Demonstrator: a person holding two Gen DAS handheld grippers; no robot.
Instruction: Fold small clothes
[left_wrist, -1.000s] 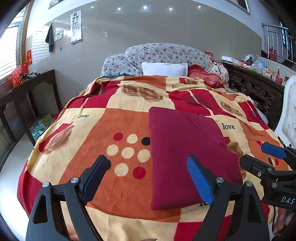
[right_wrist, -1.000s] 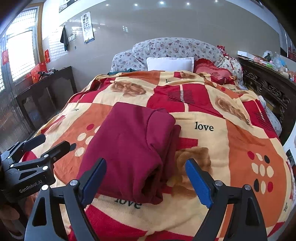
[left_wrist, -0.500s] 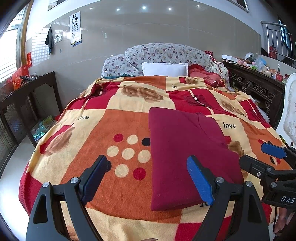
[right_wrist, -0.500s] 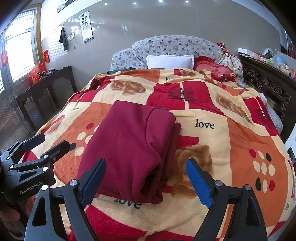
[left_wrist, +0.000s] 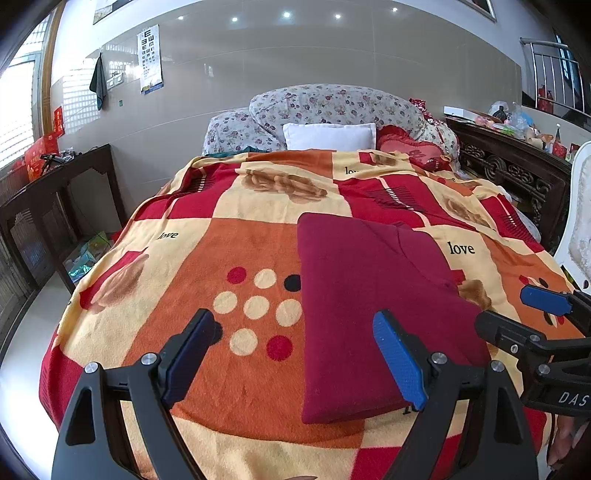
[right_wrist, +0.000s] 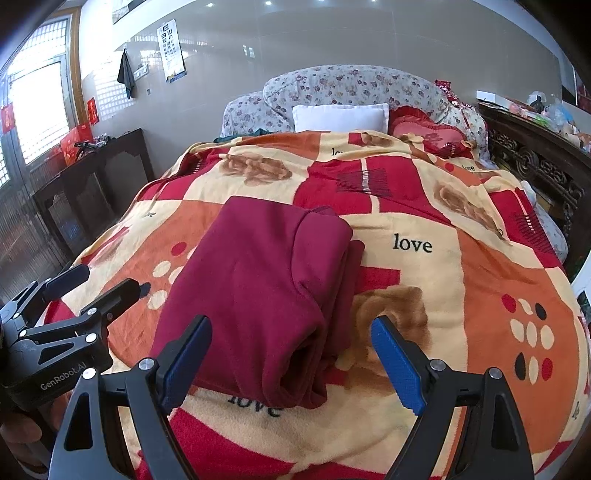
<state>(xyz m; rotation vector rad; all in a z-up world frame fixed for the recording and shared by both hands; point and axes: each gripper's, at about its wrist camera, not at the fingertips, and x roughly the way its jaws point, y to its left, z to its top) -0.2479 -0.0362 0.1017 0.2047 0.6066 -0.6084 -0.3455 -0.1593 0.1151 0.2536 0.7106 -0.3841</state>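
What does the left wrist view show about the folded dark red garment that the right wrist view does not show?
Only the left wrist view shows the garment as a flat, smooth rectangle with a straight left edge beside the dotted patch of the blanket. Only the right wrist view shows its right side, where the stacked layers and an open rolled end are visible. Both show the garment lying on the patterned blanket, with the left claw and right claw open and holding nothing.

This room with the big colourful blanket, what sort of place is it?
Most likely a bedroom in someone's home. A bed under a patchwork blanket has a white pillow and floral bedding at its head, with dark carved wooden furniture alongside.
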